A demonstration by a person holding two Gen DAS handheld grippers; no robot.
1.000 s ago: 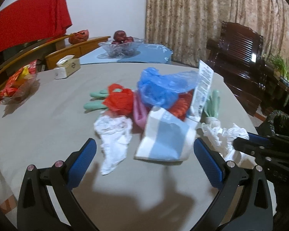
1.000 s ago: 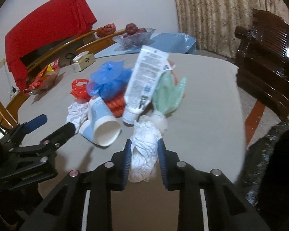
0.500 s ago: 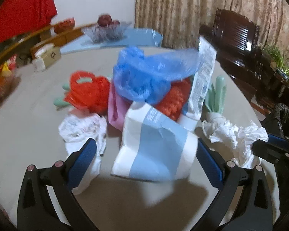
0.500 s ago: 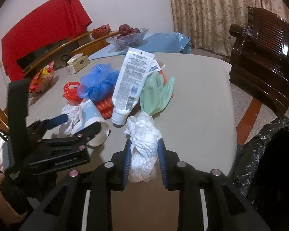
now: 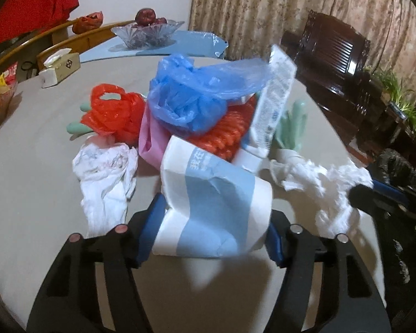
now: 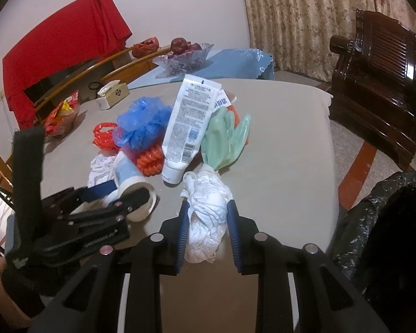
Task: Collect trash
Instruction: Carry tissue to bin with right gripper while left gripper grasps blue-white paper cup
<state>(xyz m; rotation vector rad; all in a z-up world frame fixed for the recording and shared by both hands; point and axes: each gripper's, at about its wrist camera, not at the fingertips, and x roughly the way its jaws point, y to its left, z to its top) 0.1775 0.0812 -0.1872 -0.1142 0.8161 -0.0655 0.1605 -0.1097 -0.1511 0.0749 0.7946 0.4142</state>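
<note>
Cup first: my left claw [image 5: 210, 230] has just been closing, and its blue pads now sit against both sides of the blue-and-white paper cup [image 5: 213, 199], so I read it as grasping the cup. The cup lies on its side on the counter [image 5: 36, 172], long axis running away from the claw toward the pile, open mouth facing me. My right claw [image 6: 206, 231] is clenched on the white crumpled wad [image 6: 208, 219], which rests on the counter just ahead of it.

Beyond both claws sits the heap: blue plastic bag [image 5: 191, 97], red plastic bag [image 5: 113, 113], orange netting [image 5: 224, 136], white tube [image 6: 188, 122], green glove [image 6: 224, 138] and a second white wad [image 5: 105, 180] on the cup's left.

What matters next, I judge, is the black bin bag [image 6: 388, 222] off the counter's edge on the right: the right claw is nearer it, the left must cross over.
</note>
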